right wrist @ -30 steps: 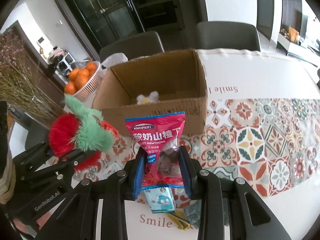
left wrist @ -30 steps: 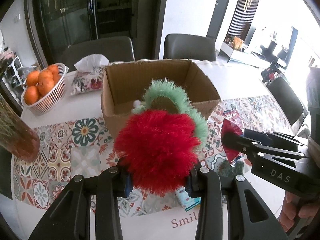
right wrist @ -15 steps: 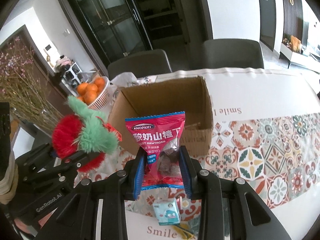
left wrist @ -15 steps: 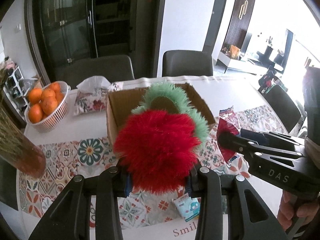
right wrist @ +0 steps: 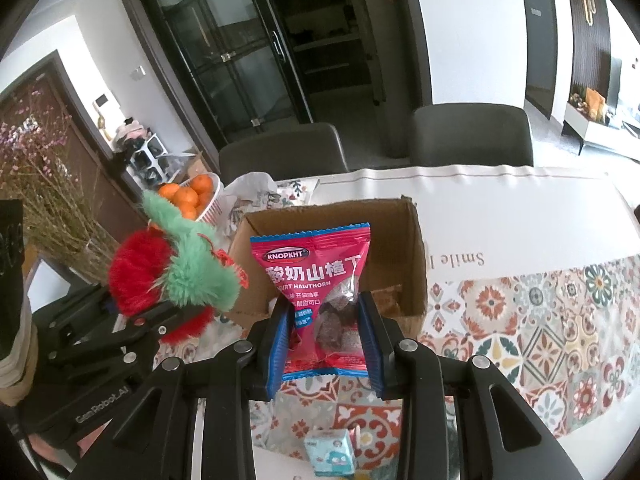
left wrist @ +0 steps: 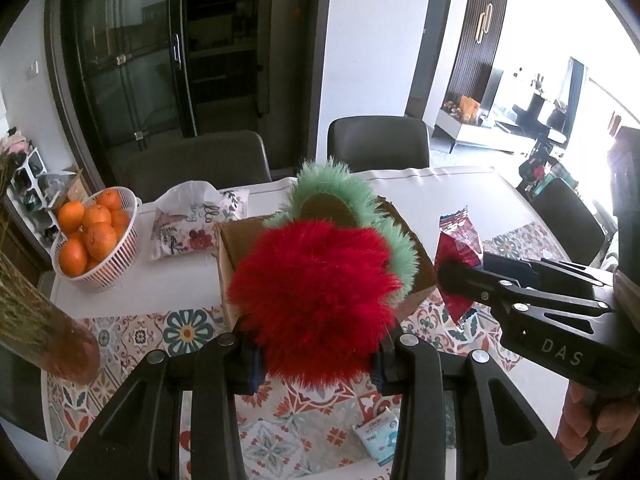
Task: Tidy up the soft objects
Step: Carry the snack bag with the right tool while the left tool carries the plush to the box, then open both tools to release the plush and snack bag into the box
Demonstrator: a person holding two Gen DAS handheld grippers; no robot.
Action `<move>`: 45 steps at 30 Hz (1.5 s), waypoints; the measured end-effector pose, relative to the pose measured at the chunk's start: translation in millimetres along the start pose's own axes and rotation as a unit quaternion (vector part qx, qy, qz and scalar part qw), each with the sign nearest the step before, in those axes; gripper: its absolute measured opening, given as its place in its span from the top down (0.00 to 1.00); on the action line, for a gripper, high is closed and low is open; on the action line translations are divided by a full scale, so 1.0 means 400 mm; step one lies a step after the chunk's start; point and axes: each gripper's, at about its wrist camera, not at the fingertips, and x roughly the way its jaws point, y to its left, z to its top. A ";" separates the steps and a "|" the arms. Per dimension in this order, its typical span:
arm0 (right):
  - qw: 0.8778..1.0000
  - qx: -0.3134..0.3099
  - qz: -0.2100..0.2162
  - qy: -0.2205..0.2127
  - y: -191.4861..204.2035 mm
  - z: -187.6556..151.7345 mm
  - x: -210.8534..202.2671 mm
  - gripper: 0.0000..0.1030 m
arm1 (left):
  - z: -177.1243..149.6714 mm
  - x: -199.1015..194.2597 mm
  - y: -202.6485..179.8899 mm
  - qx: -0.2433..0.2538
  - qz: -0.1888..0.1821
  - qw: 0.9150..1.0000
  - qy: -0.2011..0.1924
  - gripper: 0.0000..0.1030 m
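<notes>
My left gripper (left wrist: 316,356) is shut on a fluffy red and green plush toy (left wrist: 320,300), held high over the table in front of the open cardboard box (left wrist: 226,264). The toy hides most of the box. My right gripper (right wrist: 326,344) is shut on a pink hawthorn snack bag (right wrist: 316,280), held above the table before the box (right wrist: 412,248). The snack bag also shows in the left wrist view (left wrist: 458,248), and the plush toy in the right wrist view (right wrist: 180,276), at the left. A small blue packet (right wrist: 330,454) lies on the table below.
A white basket of oranges (left wrist: 90,240) and a floral tissue pack (left wrist: 188,224) stand behind the box at the left. A vase of dried flowers (left wrist: 36,324) is at the near left. Dark chairs (left wrist: 376,144) line the table's far edge.
Both grippers have risen and pulled back from the box, each still holding its item. The box now looks smaller and lower in both views.
</notes>
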 end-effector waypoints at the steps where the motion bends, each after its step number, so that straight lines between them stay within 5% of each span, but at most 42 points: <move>1: 1.000 -0.001 0.000 -0.001 0.000 0.007 0.003 0.67 | 0.005 0.004 0.001 -0.001 -0.001 1.000 0.001 0.62; 14: 1.000 0.000 0.001 0.024 -0.028 0.068 0.090 0.67 | 0.059 0.087 0.022 0.001 -0.004 0.999 0.031 0.62; 38: 0.993 0.006 -0.010 0.119 -0.082 0.100 0.317 0.67 | 0.046 0.310 0.050 0.014 -0.004 0.988 0.155 0.61; 45: 0.991 0.014 -0.003 0.136 -0.088 0.101 0.351 0.60 | 0.038 0.336 0.055 0.012 0.007 0.986 0.169 0.46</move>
